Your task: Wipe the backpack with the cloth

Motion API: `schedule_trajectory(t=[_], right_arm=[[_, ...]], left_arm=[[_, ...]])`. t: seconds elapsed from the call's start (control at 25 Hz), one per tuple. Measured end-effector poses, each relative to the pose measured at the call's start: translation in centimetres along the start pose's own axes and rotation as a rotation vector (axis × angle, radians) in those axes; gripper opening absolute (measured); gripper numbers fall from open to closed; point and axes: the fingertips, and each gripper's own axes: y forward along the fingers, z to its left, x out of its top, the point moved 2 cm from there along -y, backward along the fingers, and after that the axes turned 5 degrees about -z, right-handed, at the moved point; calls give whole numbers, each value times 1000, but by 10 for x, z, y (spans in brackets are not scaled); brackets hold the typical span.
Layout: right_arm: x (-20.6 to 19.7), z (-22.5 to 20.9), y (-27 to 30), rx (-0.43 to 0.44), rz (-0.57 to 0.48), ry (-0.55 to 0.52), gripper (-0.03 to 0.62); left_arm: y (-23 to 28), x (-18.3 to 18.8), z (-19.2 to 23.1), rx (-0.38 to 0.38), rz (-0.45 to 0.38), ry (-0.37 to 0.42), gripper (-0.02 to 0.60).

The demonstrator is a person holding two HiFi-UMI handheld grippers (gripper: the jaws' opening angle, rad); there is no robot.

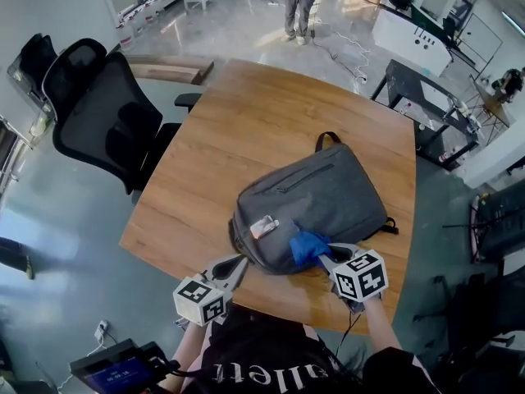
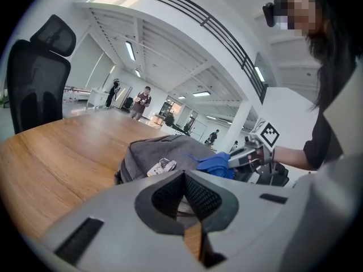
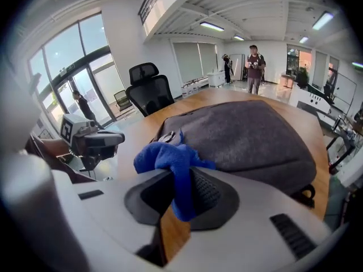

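A grey backpack (image 1: 316, 206) lies flat on the wooden table (image 1: 246, 138), with a small tag (image 1: 263, 226) on its near left corner. My right gripper (image 1: 326, 260) is shut on a blue cloth (image 1: 308, 245), which rests on the backpack's near edge. In the right gripper view the cloth (image 3: 173, 163) bunches up between the jaws, with the backpack (image 3: 244, 135) just beyond. My left gripper (image 1: 238, 269) is shut with nothing in it, at the table's near edge just left of the backpack (image 2: 164, 152). The left gripper view also shows the cloth (image 2: 215, 164) and the right gripper (image 2: 233, 160).
A black office chair (image 1: 102, 121) stands at the table's left side. A person (image 1: 299, 2) stands on the floor far beyond the table. Dark desks and equipment (image 1: 426, 97) fill the right. Bare wood lies left of and behind the backpack.
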Motion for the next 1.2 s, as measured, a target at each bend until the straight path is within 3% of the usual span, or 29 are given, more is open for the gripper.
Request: schedule_trajectory(t=[0.32,0.44,0.56,0.84,1.0,1.2], right_arm=[[-44,7,-9,-32,44,82,69],[-41,7,-26,-44,13,98,69],[-10,-12,-37,-66,-62,85,69],[105,-95,-43,-177,-156,-117,69],[147,-137,-12,-195,-111,-157,69],[171,-170,39,-210,-23,-226,69]], left_arm=[[10,-1,-4,-39,17,16,-2],[12,0,-12,-52,22,21,-2],[14,1,-11,-59,27,25,-2],[18,1,-16,-77,35,31,-2],[20,-1,-18,-86,40,33,-2],[20,0,-13,-66,26,22,-2]])
